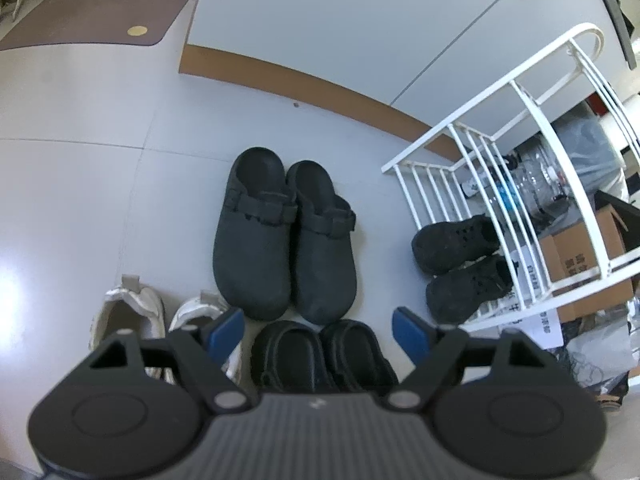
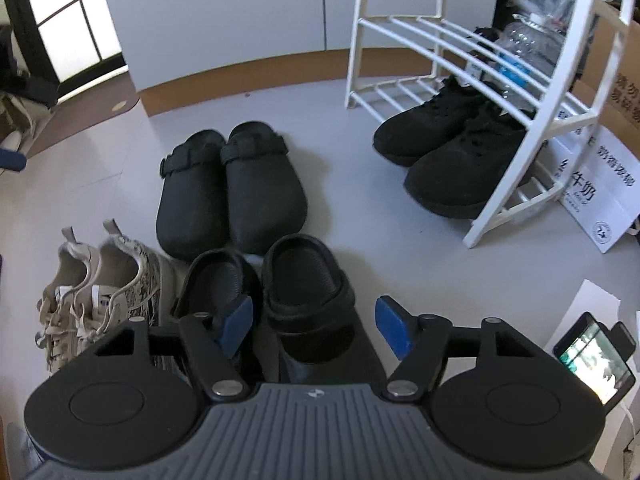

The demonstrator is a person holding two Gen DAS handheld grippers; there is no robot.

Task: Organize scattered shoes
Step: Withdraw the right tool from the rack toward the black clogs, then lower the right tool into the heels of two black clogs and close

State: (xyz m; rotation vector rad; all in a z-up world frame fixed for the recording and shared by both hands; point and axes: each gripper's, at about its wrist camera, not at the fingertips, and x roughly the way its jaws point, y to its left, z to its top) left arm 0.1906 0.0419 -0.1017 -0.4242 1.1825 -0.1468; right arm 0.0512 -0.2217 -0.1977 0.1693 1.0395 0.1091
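Note:
A pair of dark grey clogs [image 1: 280, 240] stands side by side on the pale floor; it also shows in the right wrist view [image 2: 228, 196]. A pair of black slip-on sandals [image 1: 320, 356] lies just in front of my open left gripper [image 1: 318, 330], and the right one sits between the blue fingertips of my open right gripper [image 2: 316, 326]. Beige sneakers [image 2: 96, 292] stand to the left. Black sneakers [image 2: 452, 152] rest on the bottom shelf of a white shoe rack [image 2: 460, 48].
A grey cabinet with a brown plinth [image 1: 320, 80] runs along the back. Cardboard boxes [image 1: 588, 248], a plastic bottle and white bags [image 2: 596, 200] crowd behind the rack. A phone [image 2: 596, 360] lies at the right.

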